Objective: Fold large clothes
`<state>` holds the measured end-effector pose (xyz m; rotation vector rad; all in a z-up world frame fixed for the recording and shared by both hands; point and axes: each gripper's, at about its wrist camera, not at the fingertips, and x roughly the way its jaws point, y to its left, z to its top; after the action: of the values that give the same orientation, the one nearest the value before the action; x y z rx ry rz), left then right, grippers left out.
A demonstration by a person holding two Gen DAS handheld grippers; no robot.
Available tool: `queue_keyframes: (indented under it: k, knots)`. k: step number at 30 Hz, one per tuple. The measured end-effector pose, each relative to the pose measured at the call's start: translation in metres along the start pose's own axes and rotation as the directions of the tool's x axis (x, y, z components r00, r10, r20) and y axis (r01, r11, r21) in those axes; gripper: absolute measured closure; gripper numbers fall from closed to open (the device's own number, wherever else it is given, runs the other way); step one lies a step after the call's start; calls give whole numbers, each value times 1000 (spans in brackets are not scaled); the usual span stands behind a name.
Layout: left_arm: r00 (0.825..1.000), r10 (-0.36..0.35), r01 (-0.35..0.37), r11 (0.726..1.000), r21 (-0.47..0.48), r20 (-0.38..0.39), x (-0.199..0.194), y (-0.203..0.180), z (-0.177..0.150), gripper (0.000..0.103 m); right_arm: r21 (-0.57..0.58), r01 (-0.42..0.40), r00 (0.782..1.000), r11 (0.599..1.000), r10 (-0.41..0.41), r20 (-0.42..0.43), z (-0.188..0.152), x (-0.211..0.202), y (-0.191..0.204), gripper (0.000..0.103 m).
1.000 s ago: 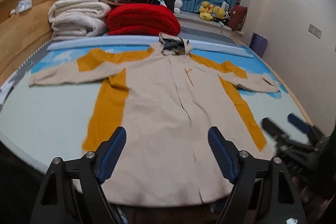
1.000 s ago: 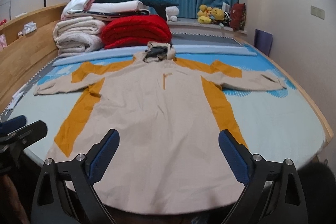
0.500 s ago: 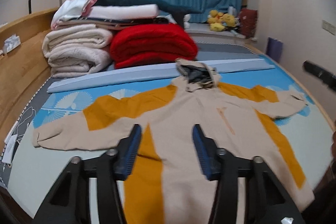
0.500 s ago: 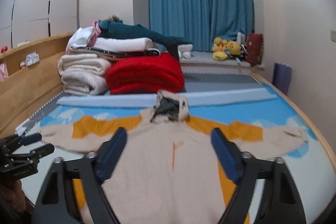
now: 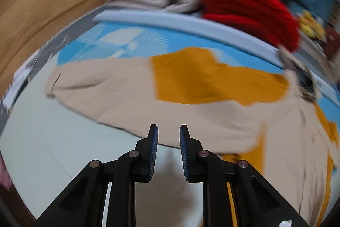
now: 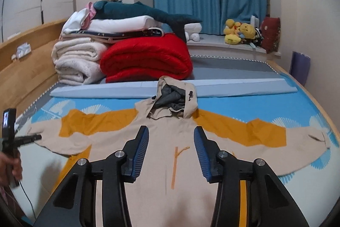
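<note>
Now, from the left: my left tool hangs over the coat's left sleeve, right at the sleeve's near edge. Its two fingers have just been closing and stand only a little apart. Nothing is between them. That picture is blurry.

The big tan and orange coat lies flat on the bed, front up, with both sleeves spread wide. Its hood points to 12 o'clock. Behind the hood sit a red blanket and a pile of white blankets.

My right tool hangs over the coat's chest. Its fingers have been closing too, but they are still apart and hold nothing. At 9 o'clock I can see a hand with the left tool.
</note>
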<state>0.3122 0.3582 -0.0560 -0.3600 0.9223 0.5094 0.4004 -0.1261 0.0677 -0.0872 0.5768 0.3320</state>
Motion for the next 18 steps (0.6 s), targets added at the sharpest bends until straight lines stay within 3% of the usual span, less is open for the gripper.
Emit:
queue_keyframes:
  k: [5, 7, 11, 14, 18]
  knots:
    - [998, 65, -67, 991, -117, -26, 40, 49, 14, 81, 5, -19, 998, 1000, 19, -56, -6, 23, -1, 57]
    - [995, 88, -94, 981, -169, -44, 56, 70, 18, 71, 27, -28, 995, 999, 31, -94, -9, 35, -4, 54]
    - [988, 126, -145, 950, -278, -85, 83, 113, 21, 56, 59, -43, 988, 997, 51, -144, -15, 50, -8, 38]
    - [984, 141, -175, 898, -403, -112, 97, 153, 18, 53, 52, -41, 984, 998, 49, -171, -20, 61, -8, 35]
    - [988, 111, -149, 820, -552, -103, 105, 191, 14, 54, 57, -45, 976, 997, 56, -211, -27, 74, -8, 35]
